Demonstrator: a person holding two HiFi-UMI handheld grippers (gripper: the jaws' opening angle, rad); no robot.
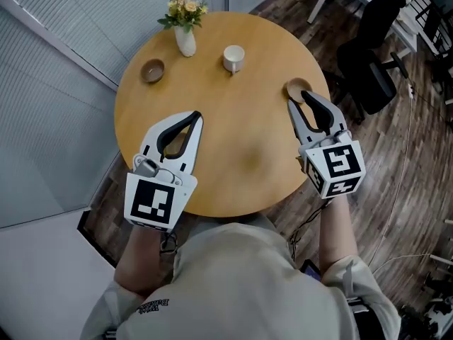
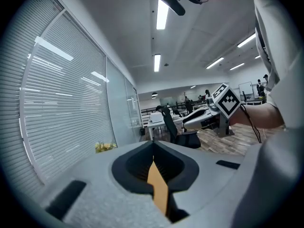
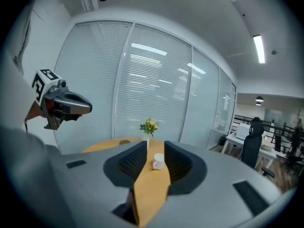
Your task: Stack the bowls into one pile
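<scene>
Two bowls (image 1: 152, 70) (image 1: 298, 88), head view only, seemingly | left hand-held gripper (image 2: 153, 151) closed | right hand-held gripper (image 3: 155, 145) spread

Round table (image 1: 241, 140) is warm honey-tan wood; on it sit a dull brown bowl (image 1: 152, 70) far left, a lighter tan 2nd bowl (image 1: 298, 87) at right, a plain white cup (image 1: 233, 58) far centre, and a white vase (image 1: 185, 42) w/ yellow flowers (image 1: 185, 6) & green leaves. Both white-grey w/ black inner linings: left gripper (image 1: 197, 115) & right gripper (image 1: 299, 99), each w/ a b&w square-pattern cube (image 1: 150, 202) at its near end. Floor (image 1: 396, 183) is dark brown streaky planks, blinds (image 1: 49, 83) at left pale grey w/ fine horizontal lines, office chair (image 1: 371, 55) far right black, person's top (image 1: 241, 282) pale beige-grey.
</scene>
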